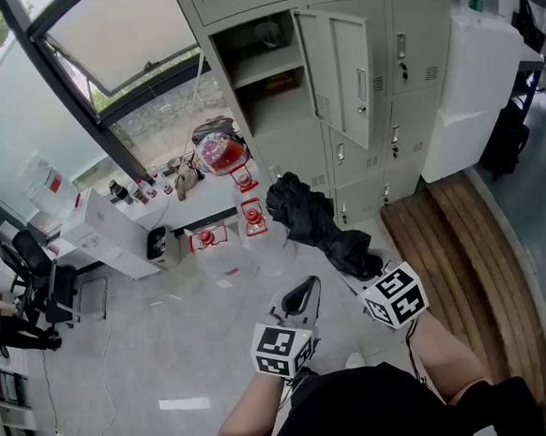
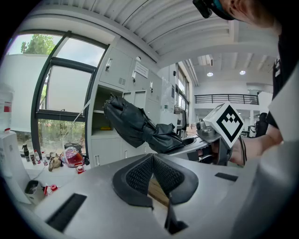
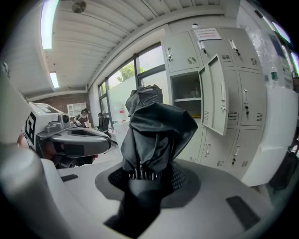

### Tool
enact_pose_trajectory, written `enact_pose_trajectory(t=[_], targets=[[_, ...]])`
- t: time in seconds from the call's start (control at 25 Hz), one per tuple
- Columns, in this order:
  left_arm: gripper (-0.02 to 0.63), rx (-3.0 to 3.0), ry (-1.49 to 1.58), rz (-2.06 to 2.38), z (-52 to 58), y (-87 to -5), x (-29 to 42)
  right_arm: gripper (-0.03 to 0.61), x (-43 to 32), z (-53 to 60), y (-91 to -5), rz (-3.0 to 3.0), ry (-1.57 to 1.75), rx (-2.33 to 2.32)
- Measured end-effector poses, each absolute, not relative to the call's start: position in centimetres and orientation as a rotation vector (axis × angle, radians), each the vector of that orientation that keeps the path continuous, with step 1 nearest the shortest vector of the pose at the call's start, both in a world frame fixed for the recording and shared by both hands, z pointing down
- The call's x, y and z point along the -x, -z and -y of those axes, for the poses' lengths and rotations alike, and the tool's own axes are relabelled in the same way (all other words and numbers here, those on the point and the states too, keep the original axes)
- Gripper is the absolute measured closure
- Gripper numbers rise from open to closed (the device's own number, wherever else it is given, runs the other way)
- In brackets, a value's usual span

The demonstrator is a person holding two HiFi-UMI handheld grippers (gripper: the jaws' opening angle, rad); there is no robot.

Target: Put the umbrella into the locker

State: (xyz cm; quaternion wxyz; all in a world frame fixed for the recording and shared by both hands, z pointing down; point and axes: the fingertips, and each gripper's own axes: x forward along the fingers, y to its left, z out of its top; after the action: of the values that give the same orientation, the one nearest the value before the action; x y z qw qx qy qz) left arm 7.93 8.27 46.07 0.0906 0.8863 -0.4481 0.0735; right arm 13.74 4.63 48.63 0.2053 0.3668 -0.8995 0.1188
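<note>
A black folded umbrella sticks up and away from my right gripper, which is shut on its lower end. In the right gripper view the umbrella rises from between the pads of that gripper and hides the jaws' middle. The grey locker bank has one open compartment with a shelf, its door swung out to the right; the umbrella is well short of it. My left gripper hangs beside the right one, shut with nothing in it; the umbrella shows to its right.
A low white counter with bottles and a red-filled jar stands left of the lockers. Clear jugs with red caps sit on the floor under the umbrella. A white cabinet and a wooden platform are at right. A chair stands far left.
</note>
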Motion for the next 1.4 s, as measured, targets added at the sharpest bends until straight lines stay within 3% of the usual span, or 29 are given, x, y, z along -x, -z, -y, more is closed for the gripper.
enact_pose_trajectory(t=[1.4], targets=[[0.598,-2.623,-0.234,1.336,-7.3,-46.3,-5.6,0.377,-12.3,-3.2,-49.2,2.481,-0.373,-1.033]])
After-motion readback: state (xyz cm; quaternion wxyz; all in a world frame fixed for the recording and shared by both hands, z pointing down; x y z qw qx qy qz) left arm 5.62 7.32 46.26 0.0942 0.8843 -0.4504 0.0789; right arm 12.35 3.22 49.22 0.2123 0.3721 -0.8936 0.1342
